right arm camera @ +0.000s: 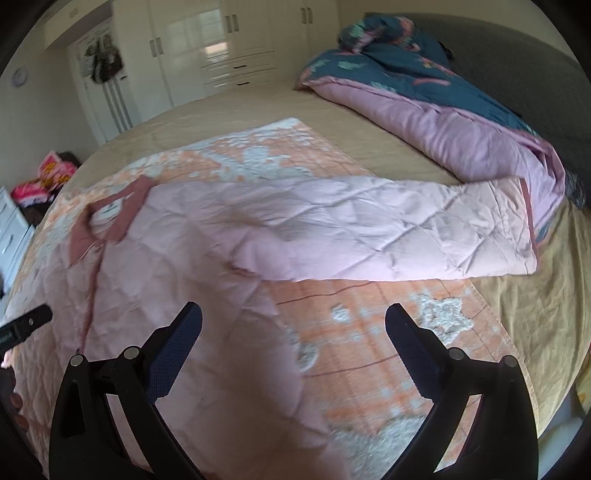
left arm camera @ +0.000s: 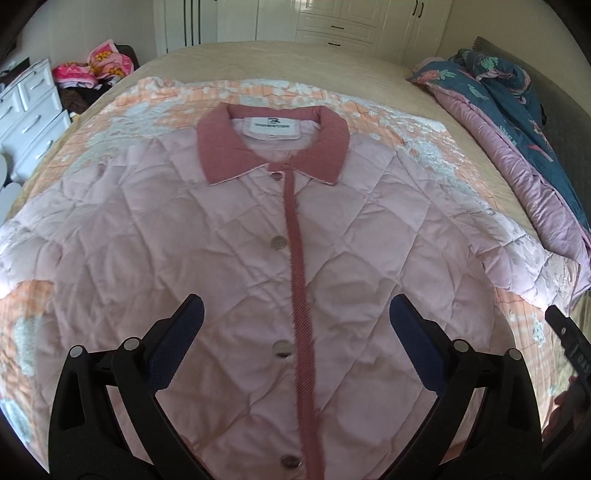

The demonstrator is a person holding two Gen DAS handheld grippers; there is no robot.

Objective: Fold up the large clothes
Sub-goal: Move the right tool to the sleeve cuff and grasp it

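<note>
A pale pink quilted jacket with a dusty-rose collar is lying buttoned and face up on an orange-and-white patterned blanket spread over the tan bed. The left tongs are hovering released above its placket, and the right tongs are hanging released near its right edge. Folding seems not yet begun; the outstretched right sleeve probably needs gripping and bringing across the chest first. A blue-and-lilac duvet is bunched at the far right, white wardrobes behind.
</note>
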